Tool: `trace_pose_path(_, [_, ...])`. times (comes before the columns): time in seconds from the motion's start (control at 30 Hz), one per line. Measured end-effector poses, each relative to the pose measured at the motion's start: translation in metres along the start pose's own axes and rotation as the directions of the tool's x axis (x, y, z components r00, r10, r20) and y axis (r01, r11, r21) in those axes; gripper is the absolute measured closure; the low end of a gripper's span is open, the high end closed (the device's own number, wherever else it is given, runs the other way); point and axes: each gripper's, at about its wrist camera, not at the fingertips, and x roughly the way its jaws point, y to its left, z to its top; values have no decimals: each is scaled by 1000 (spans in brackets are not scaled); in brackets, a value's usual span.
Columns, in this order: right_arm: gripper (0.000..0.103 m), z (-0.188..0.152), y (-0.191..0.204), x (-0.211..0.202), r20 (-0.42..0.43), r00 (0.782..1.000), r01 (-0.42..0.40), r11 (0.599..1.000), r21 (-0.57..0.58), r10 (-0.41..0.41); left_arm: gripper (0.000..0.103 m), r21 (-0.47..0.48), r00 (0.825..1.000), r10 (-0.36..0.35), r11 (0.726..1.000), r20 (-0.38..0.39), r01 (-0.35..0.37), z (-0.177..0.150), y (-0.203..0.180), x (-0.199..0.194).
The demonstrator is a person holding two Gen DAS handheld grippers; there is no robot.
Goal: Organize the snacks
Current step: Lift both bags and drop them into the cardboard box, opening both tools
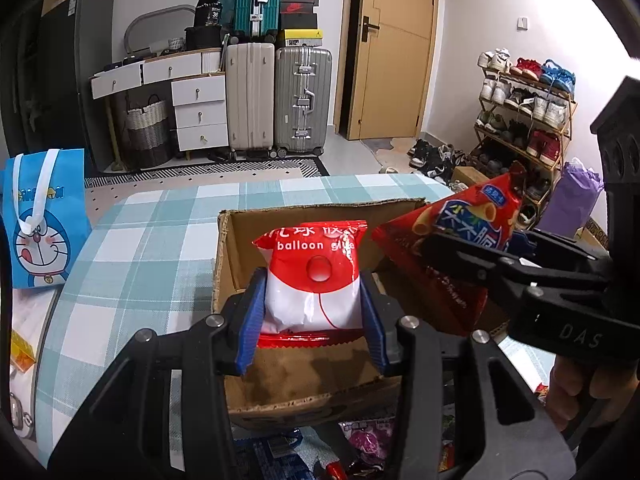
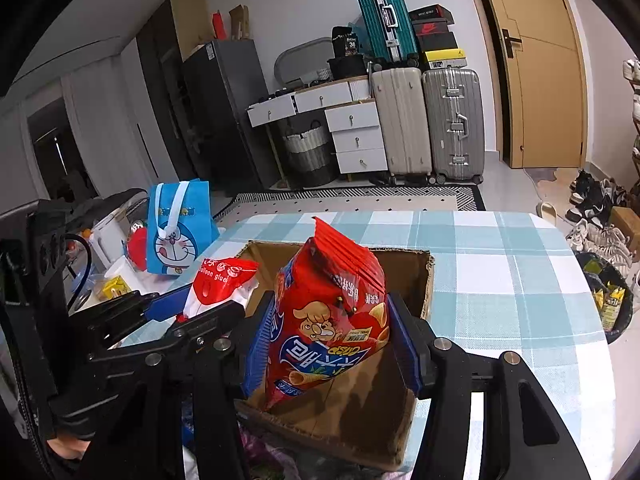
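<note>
Now 2 tongs — left (image 1: pixel 314 312), right (image 2: pixel 332 340) — each clamp 1 packet over 1 box (image 1: pixel 320 396).

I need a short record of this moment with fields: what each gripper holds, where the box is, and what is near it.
left gripper: shut on the red and white balloon glue packet, held above the box
right gripper: shut on the red crisp bag, also above the box
cardboard box: open, on the blue checked tablecloth; contents not visible
beside the table: blue cartoon bag
loose snacks: some packets at the near edge, below the box
</note>
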Motion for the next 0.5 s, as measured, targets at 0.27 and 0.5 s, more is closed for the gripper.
trace_pose_path(0.27, [49, -1, 2, 16, -39, 999, 18, 999, -40, -19, 62, 3, 1000, 6, 1000, -27, -5, -2, 0, 22])
trace_pose_path(0.5, [47, -4, -1, 13, -41, 999, -8, 1000, -30, 7, 62, 17, 1000, 6, 1000, -23, -6, -4, 3, 24])
